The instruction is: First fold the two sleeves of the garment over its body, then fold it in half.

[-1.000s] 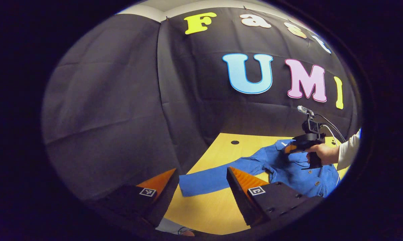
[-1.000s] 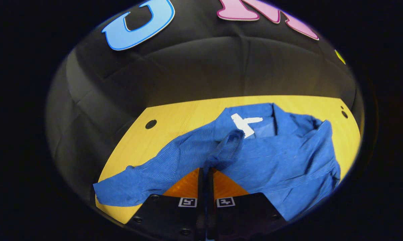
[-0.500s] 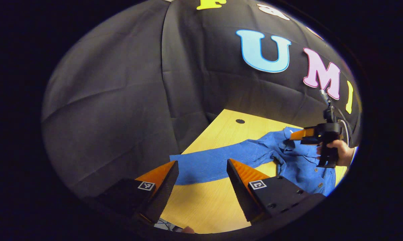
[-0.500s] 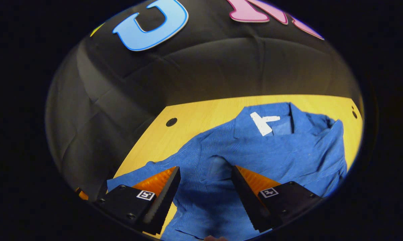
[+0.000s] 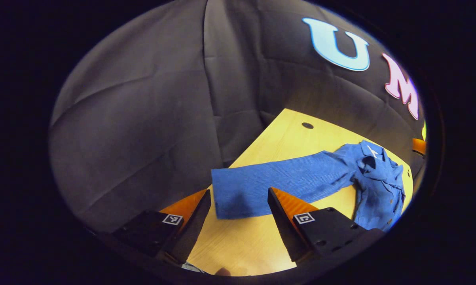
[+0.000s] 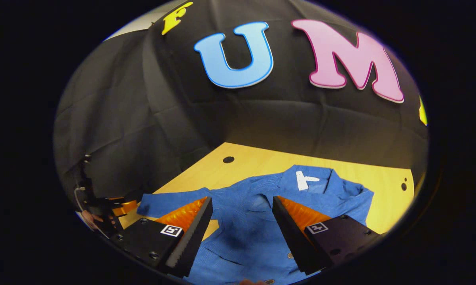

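Blue ribbed cloth lay spread on the yellow wooden table (image 6: 384,186): the garment (image 6: 261,206), collar toward the booth's back wall, buttons showing near its lower edge. A second before, the right gripper (image 6: 241,221) had its fingers pinched together on a fold of one sleeve and was carrying it over the body. Half a second later the fingers had parted, and at this moment they stood wide apart above the chest, holding nothing, having pulled up and back so that more of the shirt came into sight. That sleeve appeared to rest across the body, though from this angle I could not make out its edges for certain.

The left gripper (image 5: 238,215) had meanwhile swung down toward the other sleeve (image 5: 277,184), which lay stretched out flat on the table, away from the body. Its fingers were apart, with the cuff end just ahead of them and between their lines, not yet touched.

I judged that the first sleeve fold was done and released, and that the second sleeve was next. The left gripper would have to close on the cuff, then carry it across the chest before any halving fold.
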{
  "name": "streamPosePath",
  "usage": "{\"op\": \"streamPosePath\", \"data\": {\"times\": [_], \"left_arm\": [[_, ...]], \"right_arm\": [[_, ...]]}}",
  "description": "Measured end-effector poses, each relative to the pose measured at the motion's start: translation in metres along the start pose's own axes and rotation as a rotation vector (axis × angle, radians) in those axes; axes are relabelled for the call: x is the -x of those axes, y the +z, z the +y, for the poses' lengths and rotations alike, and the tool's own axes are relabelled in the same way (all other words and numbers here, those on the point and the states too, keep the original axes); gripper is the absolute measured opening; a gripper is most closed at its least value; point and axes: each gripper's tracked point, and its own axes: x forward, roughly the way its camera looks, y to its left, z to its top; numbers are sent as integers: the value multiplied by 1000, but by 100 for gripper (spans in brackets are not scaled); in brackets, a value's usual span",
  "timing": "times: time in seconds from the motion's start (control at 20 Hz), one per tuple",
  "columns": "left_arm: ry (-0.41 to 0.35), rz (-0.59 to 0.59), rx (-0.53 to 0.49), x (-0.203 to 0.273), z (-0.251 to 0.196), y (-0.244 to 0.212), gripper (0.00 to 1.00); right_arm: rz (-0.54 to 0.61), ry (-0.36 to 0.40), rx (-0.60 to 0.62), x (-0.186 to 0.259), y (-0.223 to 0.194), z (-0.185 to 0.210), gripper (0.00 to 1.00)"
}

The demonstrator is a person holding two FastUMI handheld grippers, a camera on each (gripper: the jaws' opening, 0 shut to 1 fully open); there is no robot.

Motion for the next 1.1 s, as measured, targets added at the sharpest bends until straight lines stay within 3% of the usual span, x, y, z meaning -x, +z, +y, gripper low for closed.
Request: {"op": "streamPosePath", "data": {"times": [0.3, 0.45, 0.5, 0.65, 0.7, 0.8, 0.85, 1.1], "left_arm": [[24, 104, -24, -33, 6, -21, 85], [10, 239, -15, -39, 6, -39, 84], [-18, 172, -30, -42, 2, -25, 85], [-14, 235, -34, -50, 0, -31, 46], [-36, 239, -28, -43, -3, -29, 44], [-57, 234, 11, -47, -4, -21, 11], [-64, 245, 40, -47, -6, -19, 2], [-181, 228, 51, -36, -21, -2, 2]], "right_arm": [[-58, -3, -7, 54, 25, 2, 96], [-62, -29, -6, 62, 28, -8, 97], [-58, -34, -6, 62, 27, -9, 96], [-55, -27, -22, 68, 30, -8, 96], [-56, -29, -19, 71, 31, -9, 96], [-51, -39, -12, 76, 29, -14, 97], [-47, -41, -10, 80, 26, -15, 97], [-40, -77, -25, 99, 16, -30, 96]]}}
